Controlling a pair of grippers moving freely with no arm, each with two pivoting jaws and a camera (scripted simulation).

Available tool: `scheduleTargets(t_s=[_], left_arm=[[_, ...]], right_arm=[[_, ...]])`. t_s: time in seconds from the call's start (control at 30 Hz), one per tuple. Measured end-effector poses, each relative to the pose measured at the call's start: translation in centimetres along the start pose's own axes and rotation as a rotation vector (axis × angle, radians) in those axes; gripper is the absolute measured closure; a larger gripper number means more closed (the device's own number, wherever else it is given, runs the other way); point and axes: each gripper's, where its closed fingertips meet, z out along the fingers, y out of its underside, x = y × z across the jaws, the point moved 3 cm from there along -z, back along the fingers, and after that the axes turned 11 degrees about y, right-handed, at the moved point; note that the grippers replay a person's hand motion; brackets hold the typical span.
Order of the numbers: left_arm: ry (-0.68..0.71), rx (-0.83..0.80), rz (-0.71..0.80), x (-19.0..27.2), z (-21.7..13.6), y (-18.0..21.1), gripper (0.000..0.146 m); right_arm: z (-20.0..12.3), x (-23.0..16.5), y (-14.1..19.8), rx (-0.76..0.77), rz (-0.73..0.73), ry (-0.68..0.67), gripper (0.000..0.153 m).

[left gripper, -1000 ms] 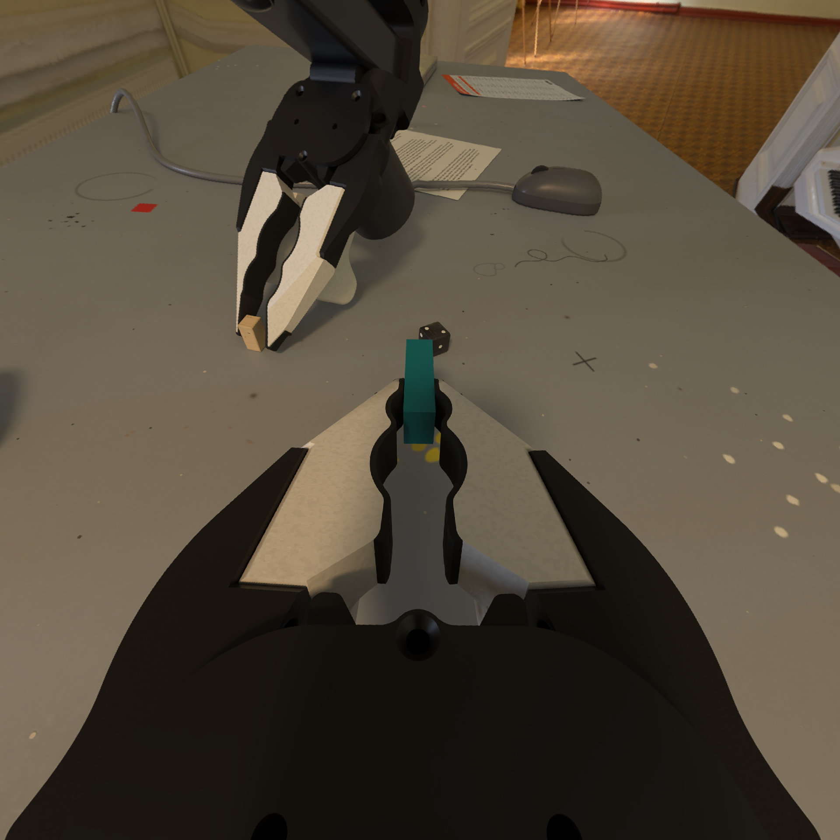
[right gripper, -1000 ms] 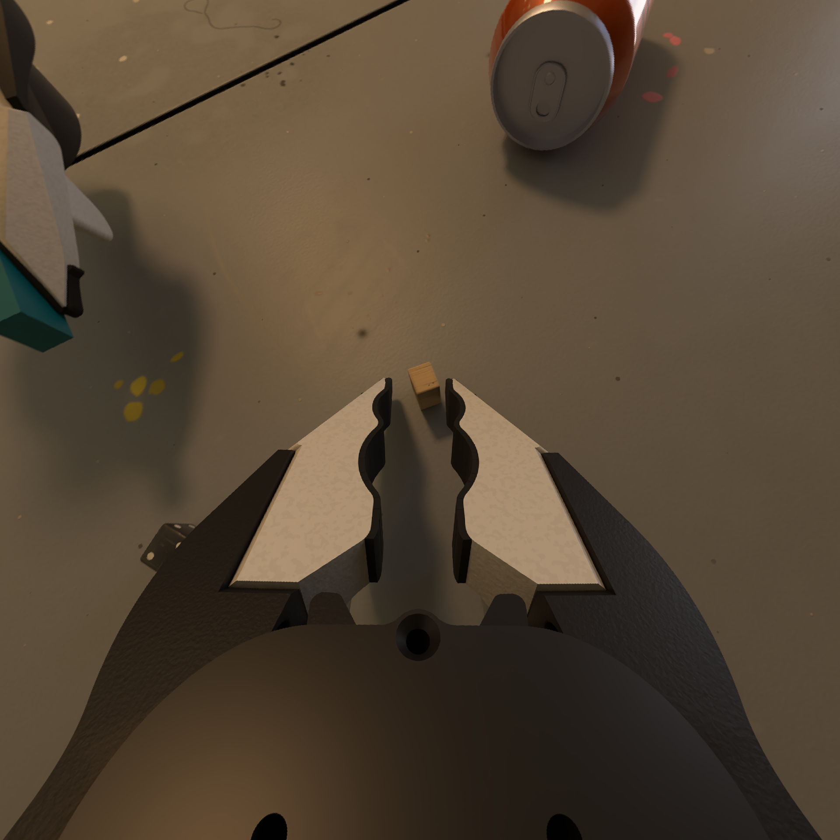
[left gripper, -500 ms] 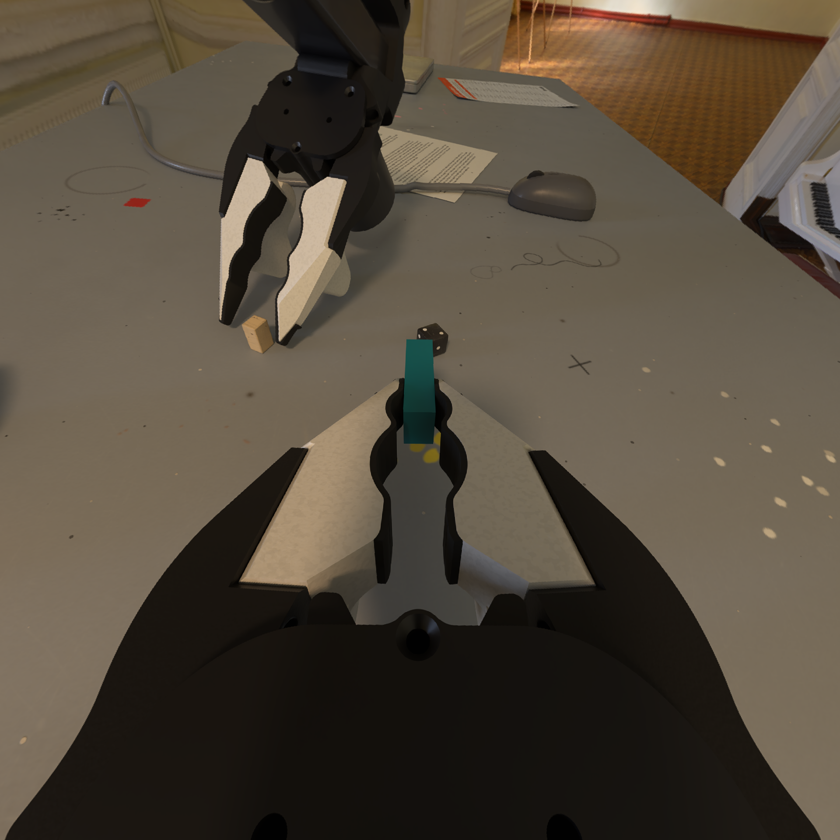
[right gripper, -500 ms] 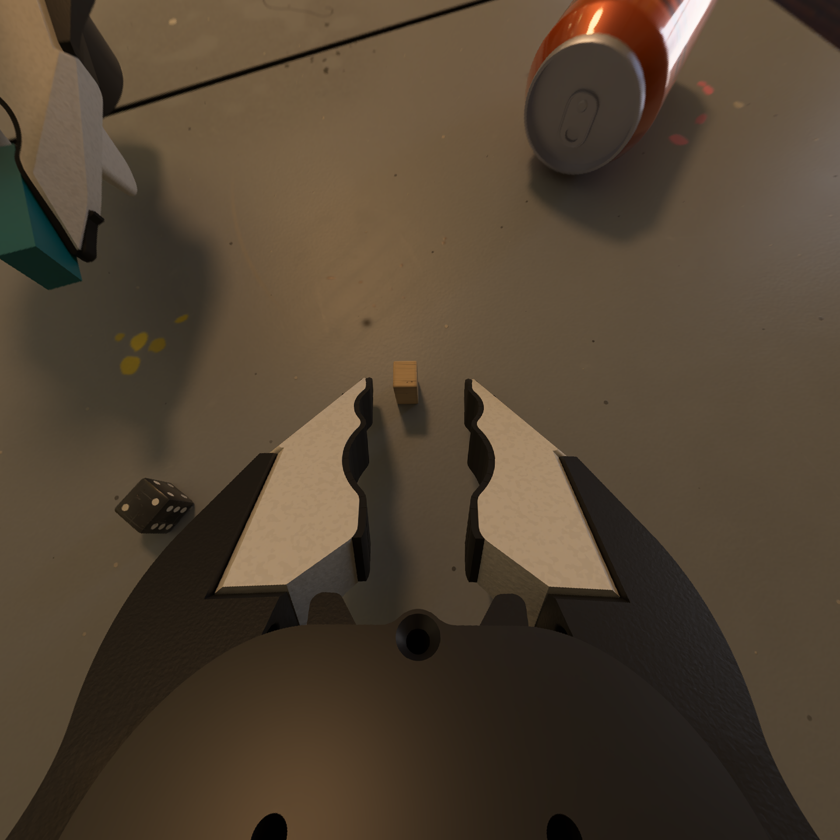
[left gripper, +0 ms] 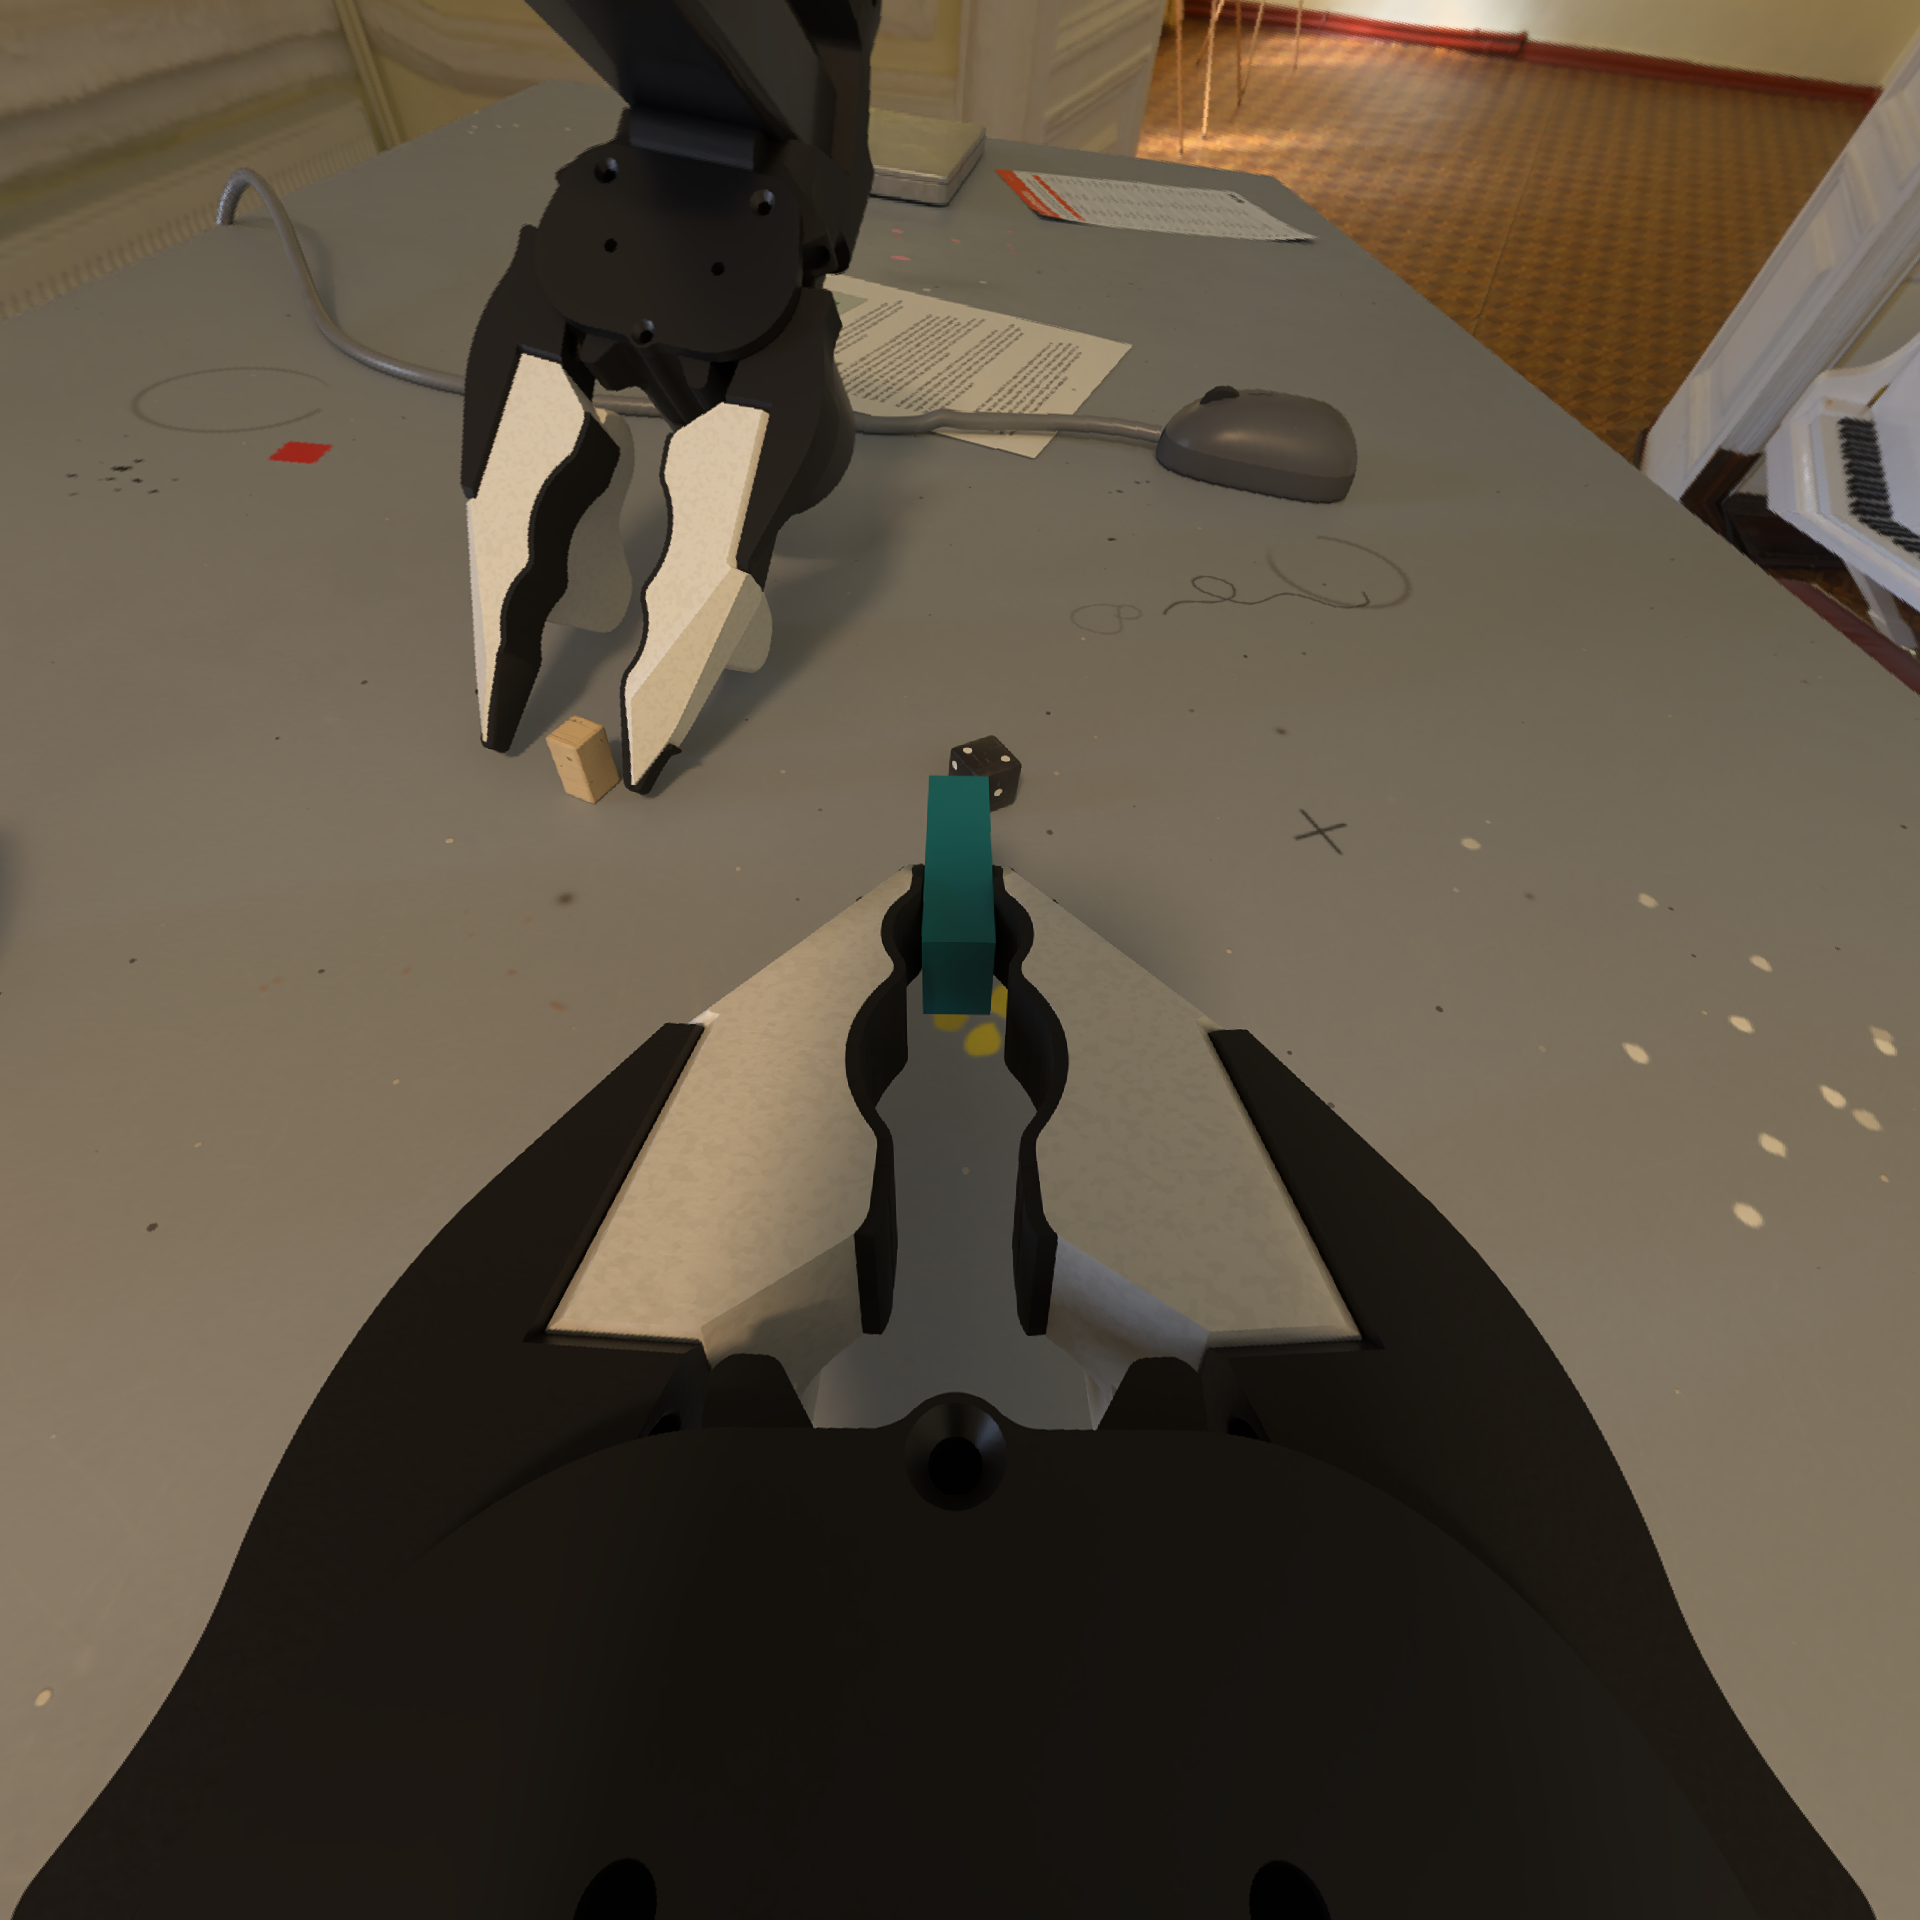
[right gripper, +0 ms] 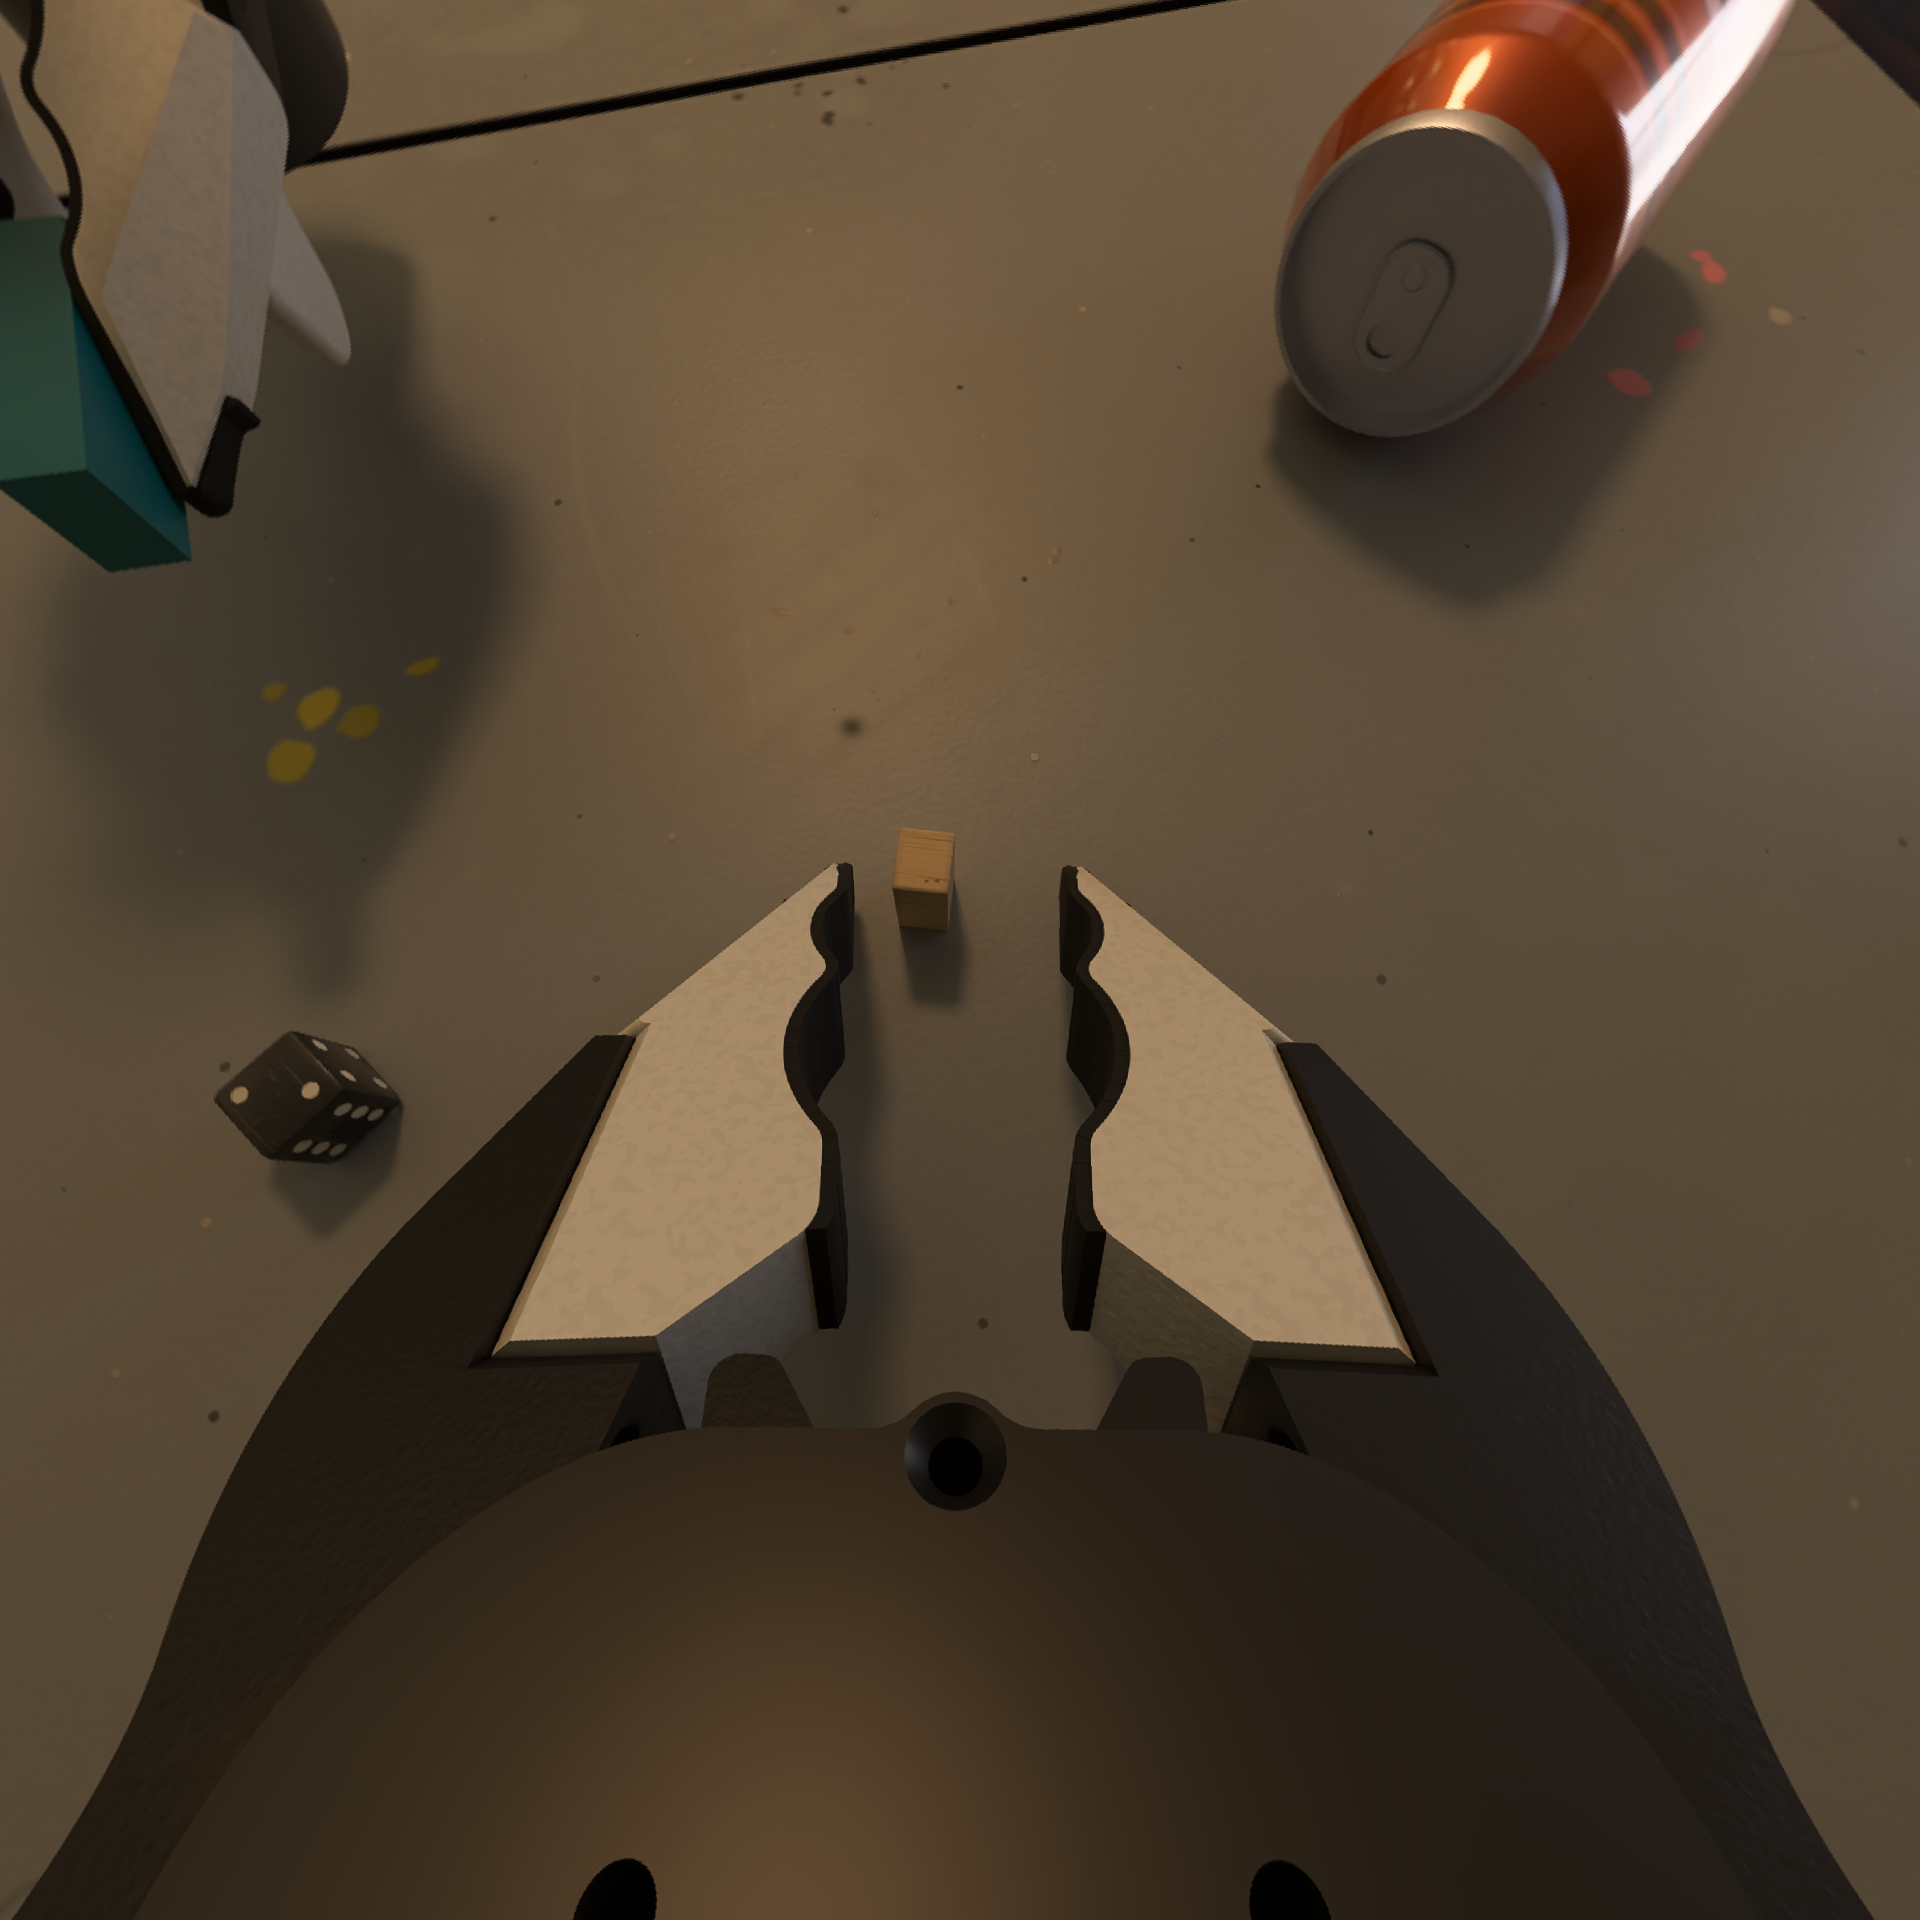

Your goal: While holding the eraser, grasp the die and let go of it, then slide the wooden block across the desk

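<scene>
My left gripper [left gripper: 958, 883] is shut on a teal eraser [left gripper: 958, 894], held above the grey desk; they also show at the top left of the right wrist view, gripper [right gripper: 156, 260] and eraser [right gripper: 73, 416]. A black die [left gripper: 987, 771] lies on the desk just beyond the eraser, and left of my right gripper [right gripper: 307, 1096]. My right gripper [right gripper: 956, 883] is open, its tips just above the desk. A small wooden block [right gripper: 923, 878] stands between the tips, nearer the left finger and touching neither. The left wrist view shows that gripper [left gripper: 571, 748] over the block [left gripper: 582, 761].
An orange drink can [right gripper: 1455, 239] lies on its side at the far right. A grey mouse [left gripper: 1257, 445] with its cable, printed sheets [left gripper: 966, 364] and a white flat device [left gripper: 925, 156] lie at the desk's far end. The desk edge [left gripper: 1558, 416] runs along the right.
My right gripper has opened wider and lifted back from the wooden block, which now stands free between its tips. The die has come into the right wrist view. My left gripper holds still.
</scene>
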Motion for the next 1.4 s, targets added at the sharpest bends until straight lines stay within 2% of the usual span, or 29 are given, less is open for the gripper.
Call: scheduleTargets(t_s=[0.23, 0.5, 0.77, 0.97, 1.23, 1.4], left_arm=[[0.001, -0.009, -0.003, 0.0, 0.1, 0.1, 0.135], [0.002, -0.016, -0.009, -0.1, 0.2, 0.2, 0.135], [-0.024, -0.001, 0.003, -0.2, 0.0, 0.0, 0.135], [-0.08, 0.046, 0.045, -0.5, -0.4, -0.5, 0.135], [-0.133, 0.094, 0.094, -0.7, -0.9, -1.0, 0.135], [-0.14, 0.103, 0.106, -0.7, -1.0, -1.1, 0.135]], right_arm=[[0.4, 0.2, -0.1, 0.002, -0.047, -0.078, 0.115], [0.4, 0.0, -0.2, 0.006, -0.069, -0.077, 0.143], [0.3, -0.1, -0.1, 0.0, -0.044, -0.034, 0.143], [-0.1, -0.7, 0.0, -0.011, 0.011, 0.073, 0.143], [-2.3, -5.4, 0.9, -0.036, 0.177, 0.192, 0.143], [-2.5, -9.3, 0.5, -0.074, 0.166, 0.249, 0.143]])
